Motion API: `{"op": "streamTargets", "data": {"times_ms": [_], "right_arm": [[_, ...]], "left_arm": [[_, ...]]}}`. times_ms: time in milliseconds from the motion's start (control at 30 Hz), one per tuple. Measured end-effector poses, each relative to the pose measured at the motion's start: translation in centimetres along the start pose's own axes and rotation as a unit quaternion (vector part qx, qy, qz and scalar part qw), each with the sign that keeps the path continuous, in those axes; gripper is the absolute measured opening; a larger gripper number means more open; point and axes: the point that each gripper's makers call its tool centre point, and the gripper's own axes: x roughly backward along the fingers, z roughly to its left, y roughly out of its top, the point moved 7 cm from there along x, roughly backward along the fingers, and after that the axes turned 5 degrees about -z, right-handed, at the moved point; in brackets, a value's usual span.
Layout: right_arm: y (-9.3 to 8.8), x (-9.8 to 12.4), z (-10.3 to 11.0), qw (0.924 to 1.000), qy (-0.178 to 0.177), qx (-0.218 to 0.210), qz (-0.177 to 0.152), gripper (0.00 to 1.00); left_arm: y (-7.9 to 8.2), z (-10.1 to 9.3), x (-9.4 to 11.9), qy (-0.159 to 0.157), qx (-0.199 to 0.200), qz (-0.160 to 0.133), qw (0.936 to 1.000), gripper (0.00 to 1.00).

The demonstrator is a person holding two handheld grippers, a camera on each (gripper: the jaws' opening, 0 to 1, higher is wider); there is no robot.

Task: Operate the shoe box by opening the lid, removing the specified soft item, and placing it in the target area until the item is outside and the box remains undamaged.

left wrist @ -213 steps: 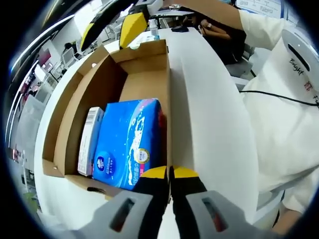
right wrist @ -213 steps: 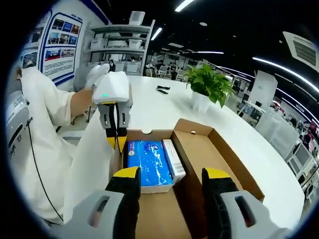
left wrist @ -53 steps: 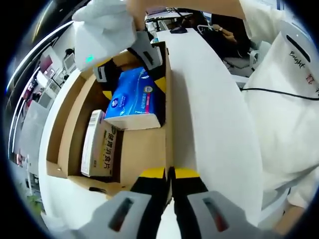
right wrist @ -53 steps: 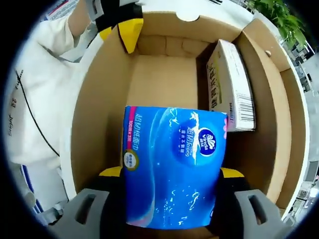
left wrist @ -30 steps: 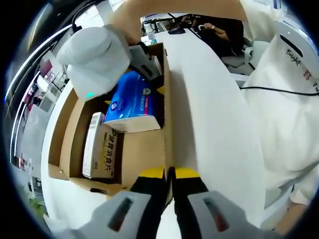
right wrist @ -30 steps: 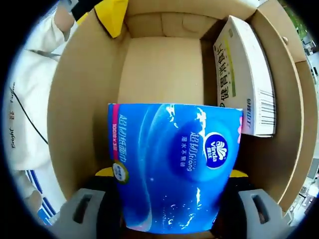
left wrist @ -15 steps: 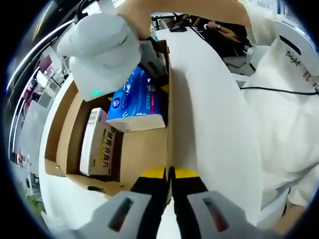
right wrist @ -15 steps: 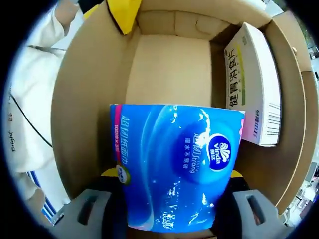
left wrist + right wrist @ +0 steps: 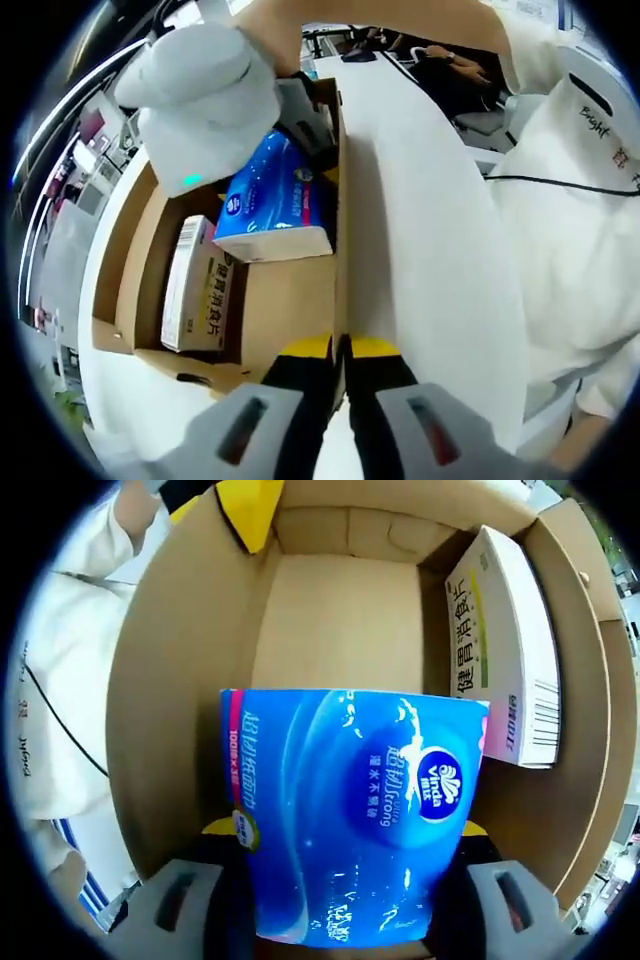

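Right claw (image 9: 345,832) grips the blue tissue pack (image 9: 352,810) across its width, lifted above the shoe box (image 9: 170,680) floor (white carton (image 9: 505,650) lies alongside). Left claw (image 9: 340,347) pinches the box wall shut. Exit is straight up.

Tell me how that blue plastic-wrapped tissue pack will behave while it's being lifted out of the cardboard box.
The blue plastic-wrapped tissue pack, clamped in the right gripper, probably gives under squeeze. Its glossy film looks slippery. It seems light, hanging above the cardboard box floor without sagging.
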Motion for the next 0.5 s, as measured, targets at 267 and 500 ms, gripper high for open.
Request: {"op": "streamTargets", "data": {"times_ms": [267, 500], "right_arm": [[-0.14, -0.03, -0.23, 1.0, 0.001, 0.0, -0.003, 0.72], [-0.53, 0.16, -0.06, 0.9996, -0.001, 0.003, -0.029, 0.71]], "left_arm": [[0.01, -0.03, 0.01, -0.001, -0.001, -0.003, 1.0, 0.03], [-0.02, -0.06, 0.01, -0.003, -0.003, -0.003, 1.0, 0.03]]}}
